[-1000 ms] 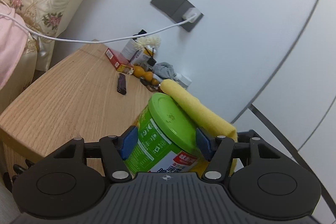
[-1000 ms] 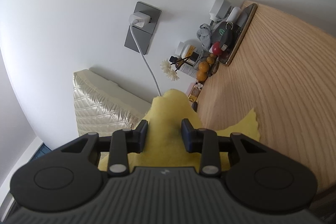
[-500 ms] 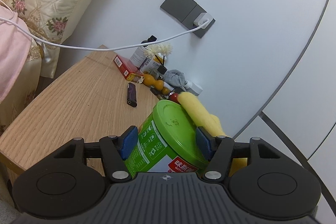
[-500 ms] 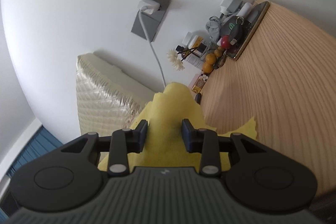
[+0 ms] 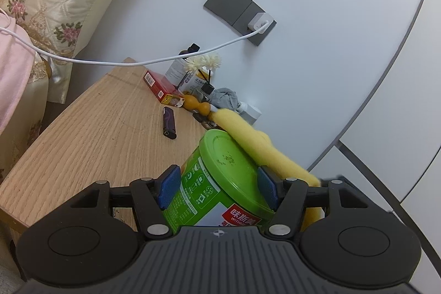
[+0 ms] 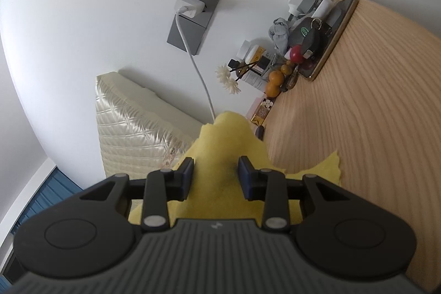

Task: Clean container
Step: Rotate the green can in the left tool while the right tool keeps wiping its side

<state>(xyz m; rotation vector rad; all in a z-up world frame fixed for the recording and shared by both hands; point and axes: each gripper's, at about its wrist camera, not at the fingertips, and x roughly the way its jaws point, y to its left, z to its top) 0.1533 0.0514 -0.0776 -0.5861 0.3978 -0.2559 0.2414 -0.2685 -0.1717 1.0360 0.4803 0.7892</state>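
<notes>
Green container [image 5: 220,183], lower centre, clamped by left gripper [image 5: 217,189] fingers; lid tilted toward upper right. Yellow sponge [image 5: 248,134] (pinched in right gripper [image 6: 216,178]) now lies diagonally along lid's right edge, narrower than before, above tabletop [image 5: 96,142].

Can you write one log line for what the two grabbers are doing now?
left gripper: shut on green container | right gripper: shut on yellow cloth | cloth against lid

The round green plastic container [image 5: 220,183] carries a red label patch at its five o'clock edge reading "味斯美" above "WITHM", cut off. Its other print is too small to read.
</notes>
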